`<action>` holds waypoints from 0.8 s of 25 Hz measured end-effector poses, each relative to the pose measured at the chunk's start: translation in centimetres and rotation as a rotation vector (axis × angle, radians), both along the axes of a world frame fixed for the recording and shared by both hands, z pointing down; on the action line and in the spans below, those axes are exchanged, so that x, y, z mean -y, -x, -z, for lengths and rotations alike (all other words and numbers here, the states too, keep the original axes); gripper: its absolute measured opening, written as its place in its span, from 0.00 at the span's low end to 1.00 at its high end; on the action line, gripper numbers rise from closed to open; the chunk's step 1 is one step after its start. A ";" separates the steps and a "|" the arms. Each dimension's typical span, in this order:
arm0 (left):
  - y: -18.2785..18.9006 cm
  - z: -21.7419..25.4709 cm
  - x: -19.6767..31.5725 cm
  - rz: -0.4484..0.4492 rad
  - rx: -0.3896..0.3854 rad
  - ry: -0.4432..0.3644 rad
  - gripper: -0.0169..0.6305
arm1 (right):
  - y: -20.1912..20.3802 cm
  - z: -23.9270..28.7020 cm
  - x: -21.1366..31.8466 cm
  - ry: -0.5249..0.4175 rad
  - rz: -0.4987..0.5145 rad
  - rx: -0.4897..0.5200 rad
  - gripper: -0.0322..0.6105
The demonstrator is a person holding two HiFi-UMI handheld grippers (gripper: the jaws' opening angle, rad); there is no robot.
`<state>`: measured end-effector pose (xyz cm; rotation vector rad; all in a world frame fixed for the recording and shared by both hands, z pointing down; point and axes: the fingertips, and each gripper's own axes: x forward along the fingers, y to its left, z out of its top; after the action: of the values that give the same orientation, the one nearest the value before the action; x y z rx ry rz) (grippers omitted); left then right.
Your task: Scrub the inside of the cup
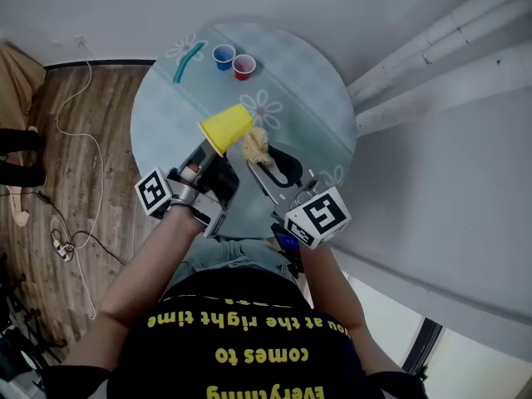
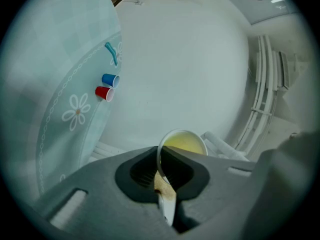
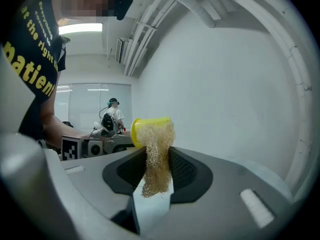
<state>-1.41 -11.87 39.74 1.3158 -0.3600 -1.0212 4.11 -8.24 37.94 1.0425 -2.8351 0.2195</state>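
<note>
Yellow cup and scrubber held above the round table.
The left gripper, its jaws nearly together, pinches the cup's wall at the rim; the cup lies tilted on its side in the air, mouth toward that gripper. The right gripper clamps the pale fibrous scrubber, whose tuft sits just beside the cup's outer wall.

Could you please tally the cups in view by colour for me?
yellow cup: 1
blue cup: 1
red cup: 1
Total: 3
</note>
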 end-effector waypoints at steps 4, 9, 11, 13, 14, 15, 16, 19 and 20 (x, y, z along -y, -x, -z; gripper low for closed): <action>-0.3 0.1 -0.2 -0.017 -0.005 -0.012 0.05 | -1.3 -0.3 1.0 0.009 -0.037 0.000 0.26; -0.4 0.2 -0.2 -0.014 -0.014 -0.008 0.05 | -0.7 -0.8 0.2 0.022 -0.009 -0.012 0.26; -0.3 0.3 -0.2 -0.014 -0.006 -0.015 0.05 | 0.1 -1.0 -0.6 0.022 0.029 -0.023 0.26; -0.3 0.4 -0.1 -0.013 -0.001 -0.021 0.05 | 1.3 -1.2 -1.6 0.021 0.091 -0.030 0.26; -0.2 0.4 -0.1 -0.012 0.000 -0.022 0.05 | 1.8 -1.2 -2.1 0.021 0.118 -0.029 0.26; -0.2 0.4 -0.1 -0.011 0.000 -0.023 0.05 | 2.1 -1.3 -2.3 0.022 0.132 -0.027 0.26; -0.2 0.4 -0.1 -0.012 -0.001 -0.023 0.05 | 2.1 -1.4 -2.3 0.024 0.136 -0.027 0.26; -0.4 0.6 -0.2 -0.028 -0.006 -0.030 0.05 | 1.4 -2.0 -1.6 0.043 0.110 -0.048 0.26; -0.5 0.6 -0.3 -0.038 -0.005 -0.036 0.05 | 1.0 -2.3 -1.2 0.050 0.095 -0.056 0.26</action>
<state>-0.87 -11.60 39.11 1.3473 -0.3135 -1.0032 3.10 -7.05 40.19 0.8882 -2.8049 0.2479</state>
